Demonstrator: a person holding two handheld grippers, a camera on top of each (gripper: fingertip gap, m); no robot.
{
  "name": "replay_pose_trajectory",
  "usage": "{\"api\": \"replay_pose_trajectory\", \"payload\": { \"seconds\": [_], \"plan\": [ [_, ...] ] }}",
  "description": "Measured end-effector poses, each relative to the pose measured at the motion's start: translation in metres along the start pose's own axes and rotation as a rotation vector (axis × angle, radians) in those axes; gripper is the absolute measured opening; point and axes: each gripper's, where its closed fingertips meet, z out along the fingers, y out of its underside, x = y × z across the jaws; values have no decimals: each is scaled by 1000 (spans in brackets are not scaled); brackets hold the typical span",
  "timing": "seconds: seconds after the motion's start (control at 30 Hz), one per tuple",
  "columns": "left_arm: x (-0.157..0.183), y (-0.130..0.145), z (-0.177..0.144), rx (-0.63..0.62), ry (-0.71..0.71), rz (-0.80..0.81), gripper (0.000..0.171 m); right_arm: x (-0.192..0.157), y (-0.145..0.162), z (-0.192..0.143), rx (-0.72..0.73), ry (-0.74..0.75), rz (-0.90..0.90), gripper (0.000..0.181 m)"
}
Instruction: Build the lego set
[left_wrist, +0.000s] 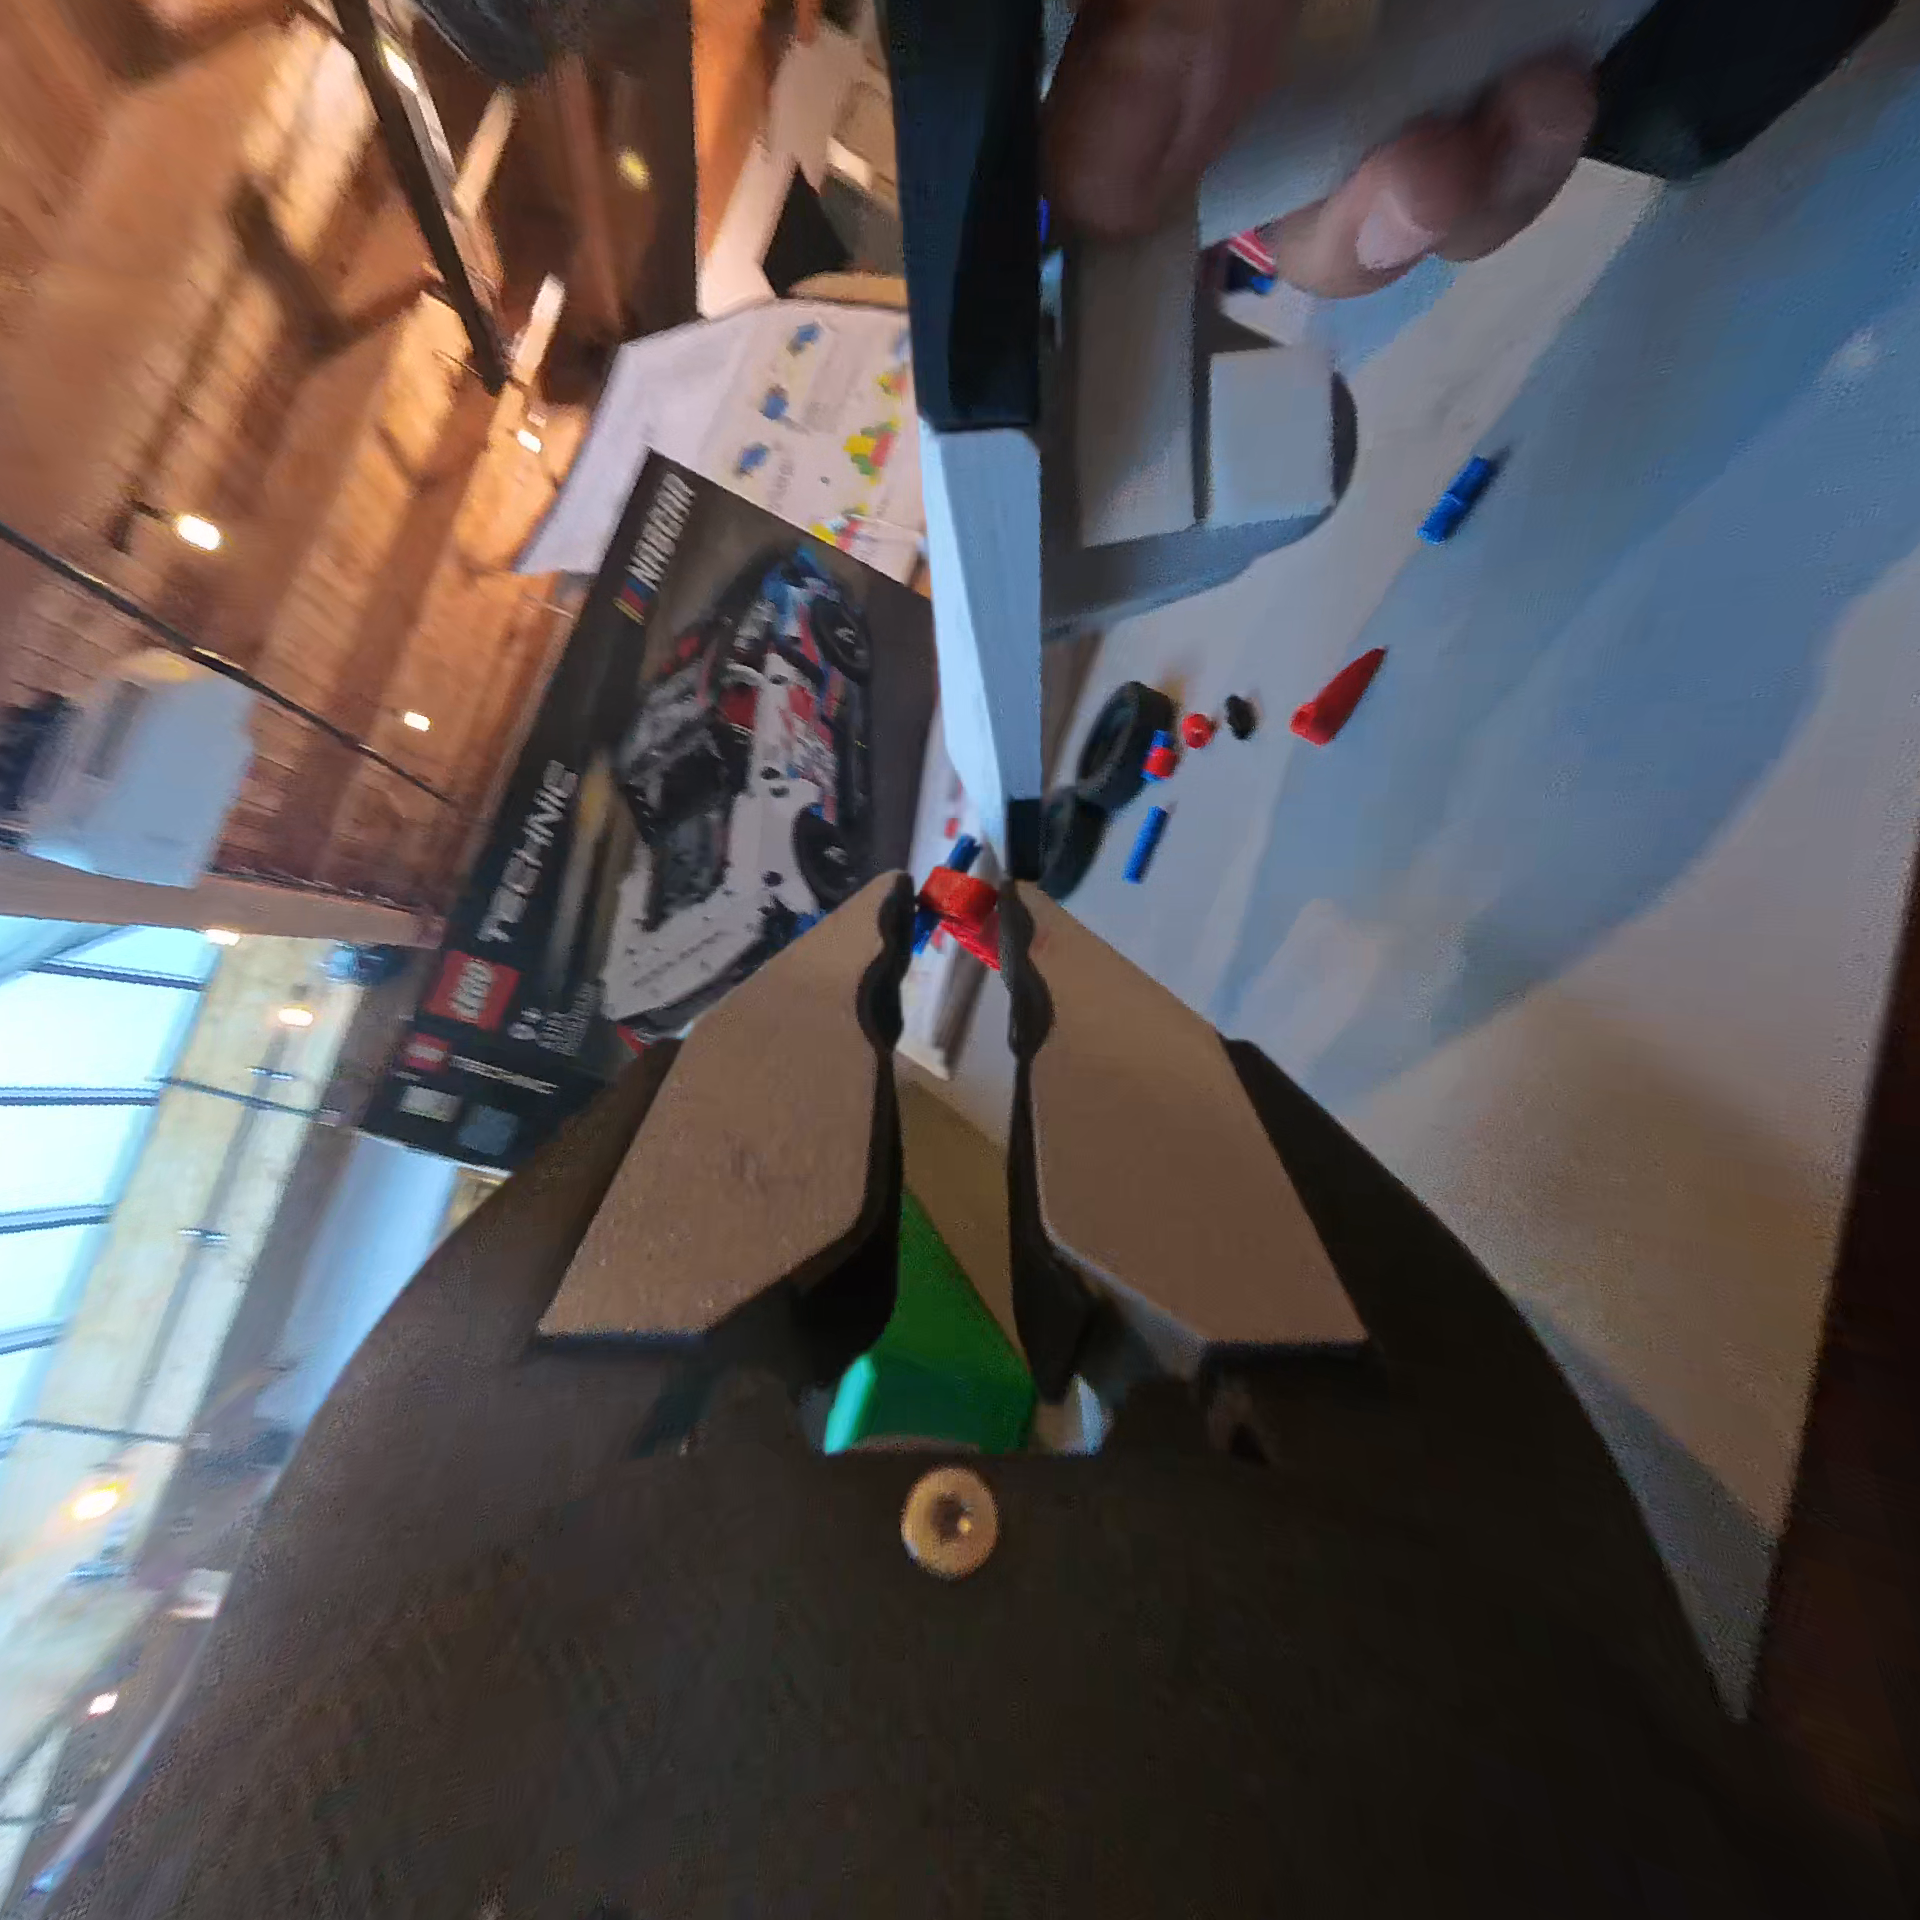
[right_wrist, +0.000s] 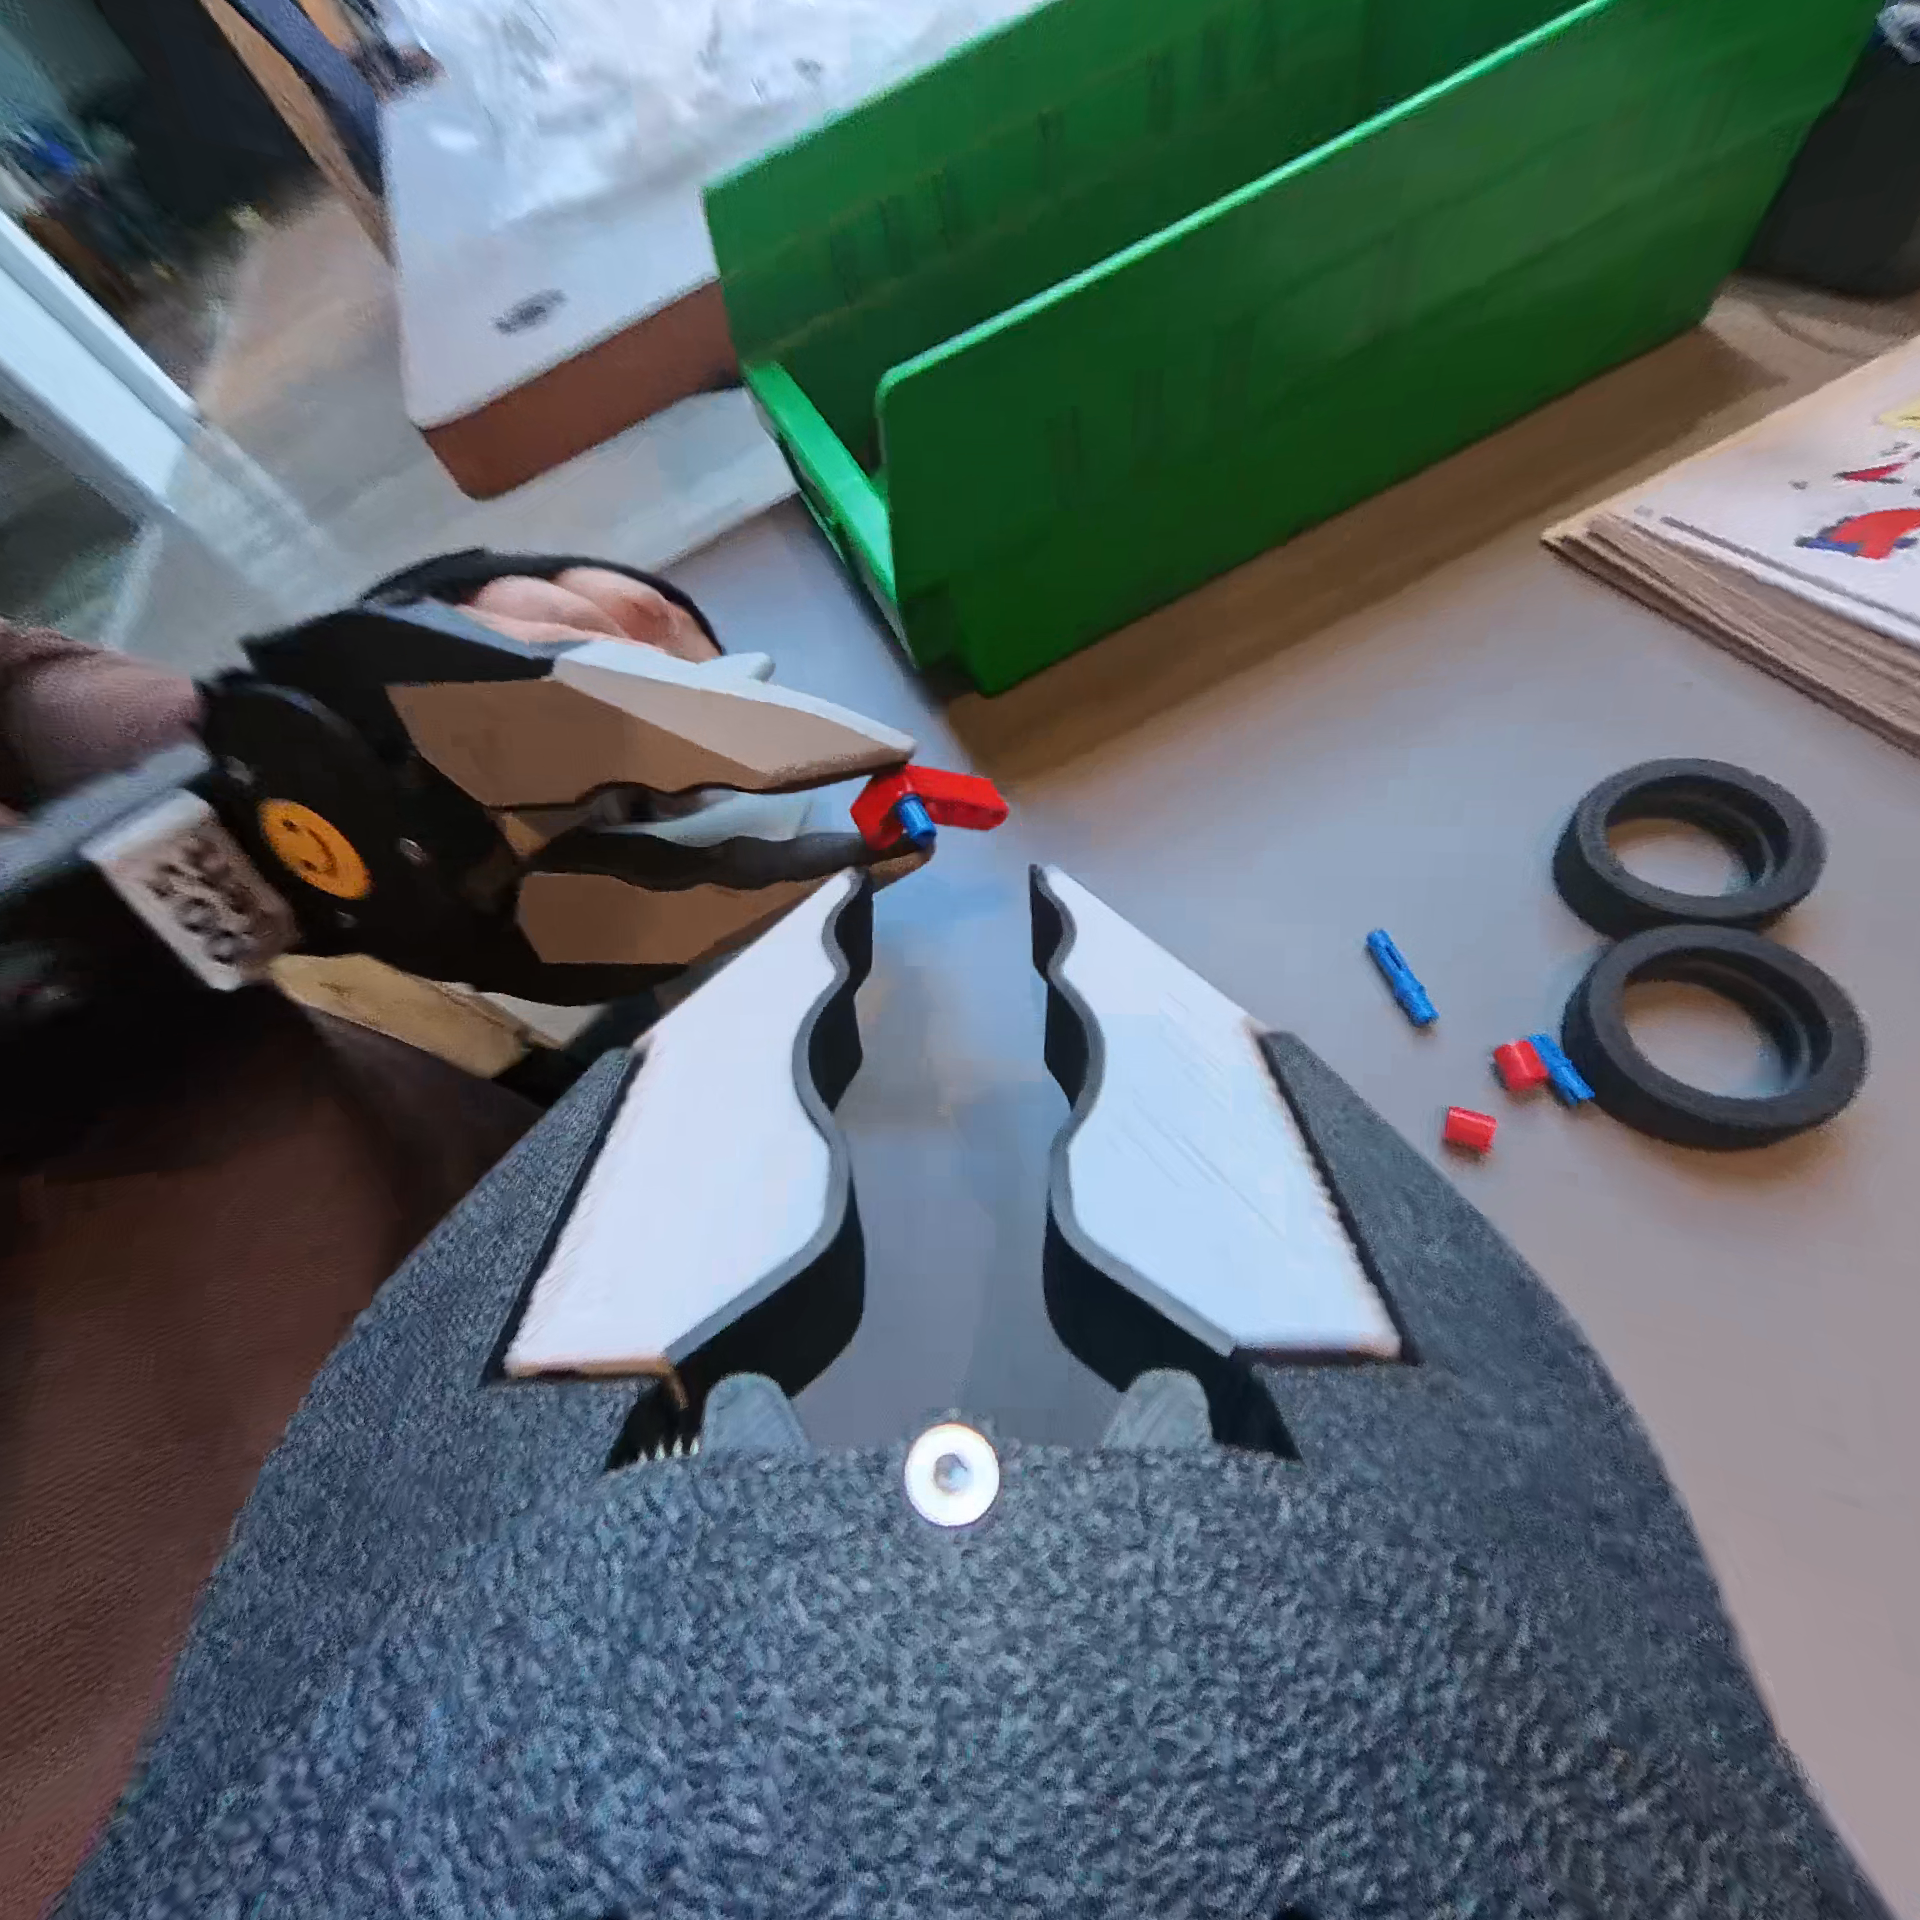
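Observation:
My left gripper (left_wrist: 956, 904) is shut on a small red lego beam (left_wrist: 961, 902) and holds it above the table, rolled on its side. The right wrist view shows the left gripper (right_wrist: 894, 821) from the side, with the red beam (right_wrist: 951, 798) in its tips and a blue pin (right_wrist: 914, 819) stuck in the beam. My right gripper (right_wrist: 948, 883) is open and empty, its tips just below and beside the beam. In the left wrist view the right gripper's fingers (left_wrist: 987, 623) hang close above the beam.
Two black tyres (right_wrist: 1688, 844) (right_wrist: 1714, 1037), blue pins (right_wrist: 1401, 977) and small red bushes (right_wrist: 1469, 1128) lie on the grey table to the right. A green bin (right_wrist: 1195, 395) stands behind. An instruction booklet (right_wrist: 1787, 561) lies far right. The set's box (left_wrist: 675, 810) stands beyond; a red wedge piece (left_wrist: 1340, 696) lies on the table. Both grippers' tips are close together, under 4 cm apart.

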Motion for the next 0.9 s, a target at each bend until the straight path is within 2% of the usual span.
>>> {"api": "replay_pose_trajectory", "payload": {
  "seconds": [0.2,0.27,0.33,0.5,0.6,0.77,0.83,0.9],
  "plan": [
    [-16,-20,-15,114,-146,100,13,-26,-23,-16,117,-255,160,42],
    [-13,-26,-18,147,-131,109,13,-24,-23,-14,102,-247,138,45],
    [-11,-28,-17,159,-119,104,13,-22,-19,-10,69,-245,95,45],
    [-15,-32,-20,193,-129,74,14,-33,-18,-10,37,-415,123,42],
    [-17,-37,-23,227,-141,54,13,-37,-18,-9,28,-433,105,36],
    [-15,-39,-23,240,-133,61,13,-33,-15,-8,5,-358,54,32],
    [-11,-36,-21,229,-112,58,15,-23,-11,-10,-13,-231,-5,32],
    [-6,-32,-19,215,-53,13,22,-6,-6,-22,-35,-39,-94,32]
  ]
}}
